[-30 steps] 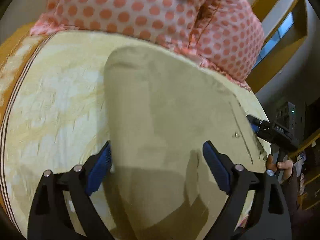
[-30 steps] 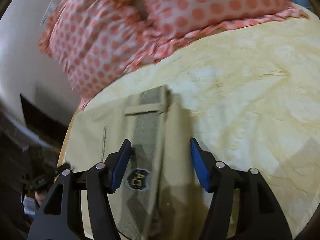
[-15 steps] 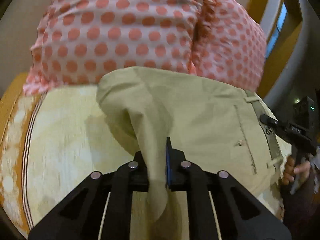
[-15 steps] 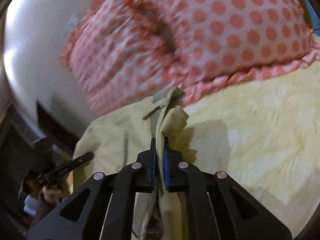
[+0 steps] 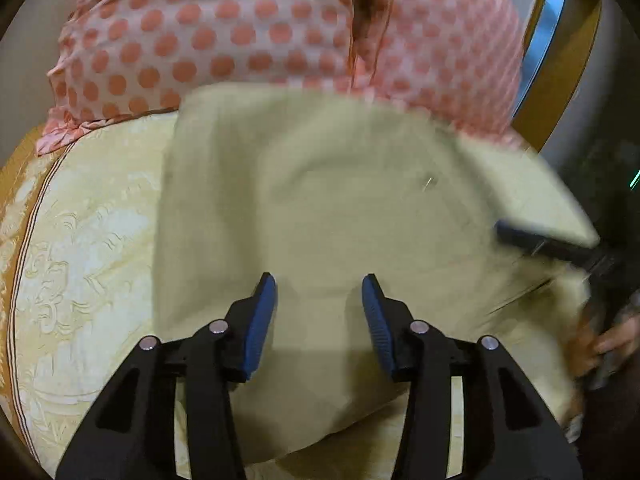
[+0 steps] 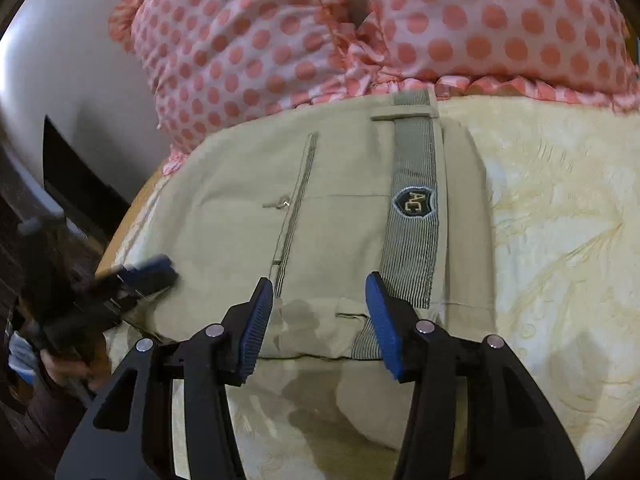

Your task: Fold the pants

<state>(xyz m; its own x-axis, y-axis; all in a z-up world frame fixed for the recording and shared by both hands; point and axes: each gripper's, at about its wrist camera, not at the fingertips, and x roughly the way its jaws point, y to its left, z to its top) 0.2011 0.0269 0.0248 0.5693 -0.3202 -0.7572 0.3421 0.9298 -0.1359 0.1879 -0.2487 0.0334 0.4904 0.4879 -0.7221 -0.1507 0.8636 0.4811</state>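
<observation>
Khaki pants (image 5: 320, 200) lie folded on the yellow bedspread (image 5: 80, 260), against the pillows. In the right wrist view the pants (image 6: 340, 220) show a striped waistband with a badge (image 6: 414, 202) and a back pocket seam. My left gripper (image 5: 319, 316) is open and empty just above the folded cloth. My right gripper (image 6: 319, 316) is open and empty over the waistband's near end. Each gripper shows blurred in the other's view: the right one (image 5: 548, 240) at the pants' right edge, the left one (image 6: 140, 276) at the left edge.
Two pink pillows with orange dots (image 5: 280, 28) (image 6: 360, 28) lie along the far side of the bed. A white wall (image 6: 60, 80) and dark furniture (image 6: 72, 184) stand left of the bed in the right wrist view. Yellow window frames (image 5: 560, 60) stand at right.
Both grippers shut on the pants half a second ago, carried the cloth toward the pillows, and have now opened and let go. The pants lie folded flat.
</observation>
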